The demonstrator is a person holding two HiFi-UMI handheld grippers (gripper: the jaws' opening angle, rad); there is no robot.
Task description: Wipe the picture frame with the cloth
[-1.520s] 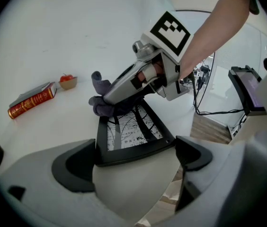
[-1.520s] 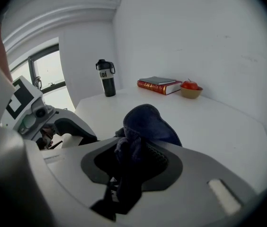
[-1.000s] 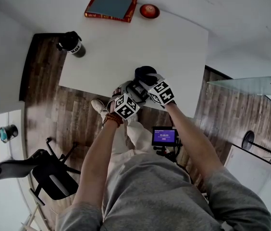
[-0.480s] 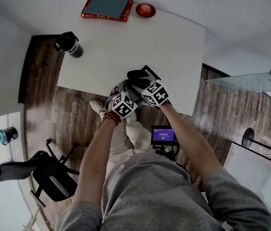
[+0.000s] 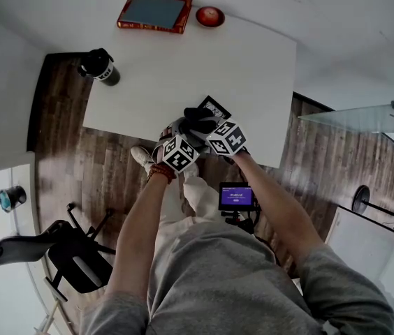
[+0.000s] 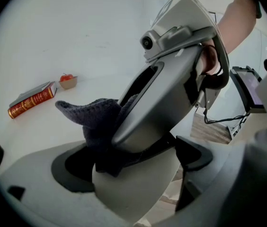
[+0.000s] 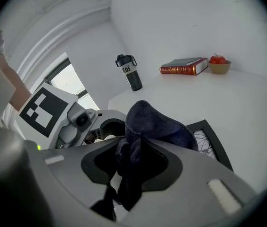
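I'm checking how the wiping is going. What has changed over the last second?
The right gripper, fingers shut on the cloth, slid it toward the person's left across the picture frame, baring the frame's far corner, which the cloth covered a second ago. The left gripper barely shifted and is open. The book, bowl and bottle stayed put on the table.

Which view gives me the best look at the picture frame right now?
The right gripper view: the picture frame shows just past the cloth, its black border and patterned picture clear. The head view shows only a small dark corner; the left gripper view doesn't show it.
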